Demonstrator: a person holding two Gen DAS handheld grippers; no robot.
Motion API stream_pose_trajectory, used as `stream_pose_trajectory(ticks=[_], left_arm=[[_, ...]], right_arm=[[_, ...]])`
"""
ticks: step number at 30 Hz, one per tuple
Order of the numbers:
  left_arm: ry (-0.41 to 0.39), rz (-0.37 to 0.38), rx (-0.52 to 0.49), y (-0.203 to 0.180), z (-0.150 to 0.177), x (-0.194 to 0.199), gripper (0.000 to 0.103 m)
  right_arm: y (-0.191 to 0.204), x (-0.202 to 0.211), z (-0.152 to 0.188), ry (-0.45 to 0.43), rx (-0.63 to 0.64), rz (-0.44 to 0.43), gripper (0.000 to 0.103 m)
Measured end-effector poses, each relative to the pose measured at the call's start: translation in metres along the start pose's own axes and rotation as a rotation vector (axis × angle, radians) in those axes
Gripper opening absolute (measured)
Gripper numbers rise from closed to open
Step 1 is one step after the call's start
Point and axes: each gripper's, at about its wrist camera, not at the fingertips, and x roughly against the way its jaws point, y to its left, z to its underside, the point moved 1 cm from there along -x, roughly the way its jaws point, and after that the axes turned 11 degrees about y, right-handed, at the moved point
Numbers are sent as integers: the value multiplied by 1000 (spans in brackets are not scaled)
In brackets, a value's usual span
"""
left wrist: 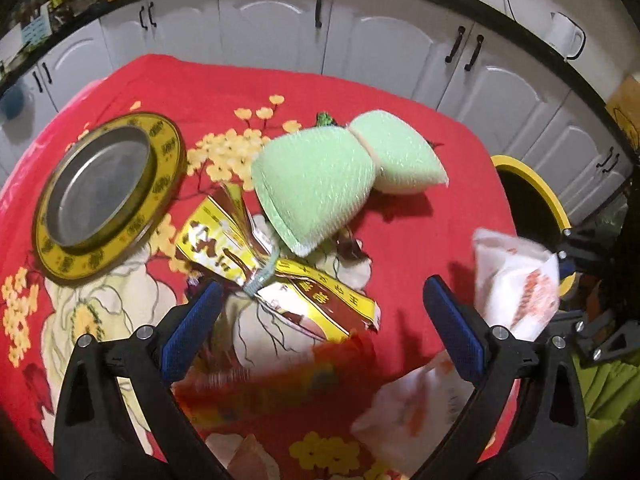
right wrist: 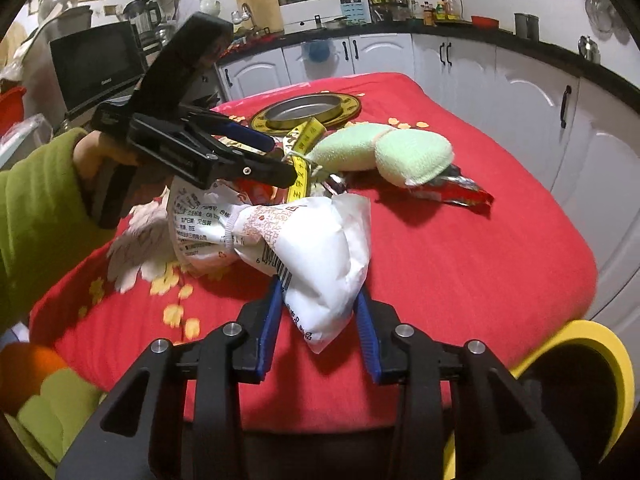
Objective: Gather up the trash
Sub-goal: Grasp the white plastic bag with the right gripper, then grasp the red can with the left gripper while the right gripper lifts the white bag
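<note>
between right gripper [right wrist: 320, 320] pads, white wrapper [right wrist: 320, 248] clamped.

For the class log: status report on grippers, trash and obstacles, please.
Right gripper shut on white bag. Left gripper open over gold wrapper. Bin beside right gripper, path clear.

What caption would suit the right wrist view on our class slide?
Right gripper shut on a white plastic bag above the red tablecloth, yellow bin alongside.
</note>
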Motion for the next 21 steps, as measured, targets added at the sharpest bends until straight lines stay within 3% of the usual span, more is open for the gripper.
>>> stream_pose_trajectory(ticks=[10,16,21], left_arm=[[8,32,-4,-4,24,0,92],[-44,58,-15,-2,43,14,92],[-22,42,-75,-7,56,20,92]], right_arm=[[-6,33,25,-13,16,59,32],[-11,49,39,-33,-8,69,31],[-22,64,47,-54,-52,100,31]])
